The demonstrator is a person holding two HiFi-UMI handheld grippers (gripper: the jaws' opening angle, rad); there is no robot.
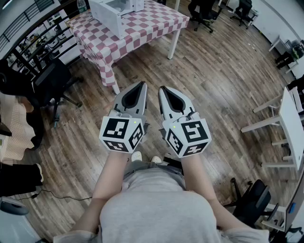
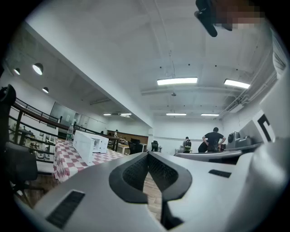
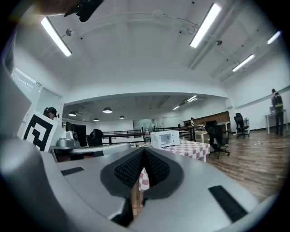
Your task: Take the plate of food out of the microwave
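Two claws are held level, side by side: the left gripper (image 1: 140, 86) and the right gripper (image 1: 163, 88), each with its jaws pressed together on nothing. No part of the task is done yet, so this looks like the approach. Beyond them is wood floor (image 1: 213, 85), then the checked table (image 1: 156, 23), well apart, with the white microwave (image 1: 113, 13) on it. Its door (image 3: 162, 138) looks shut, though it is small here. The plate cannot be seen. The next move calls for walking up, opening the door, and spreading one gripper's jaws for the plate's rim.
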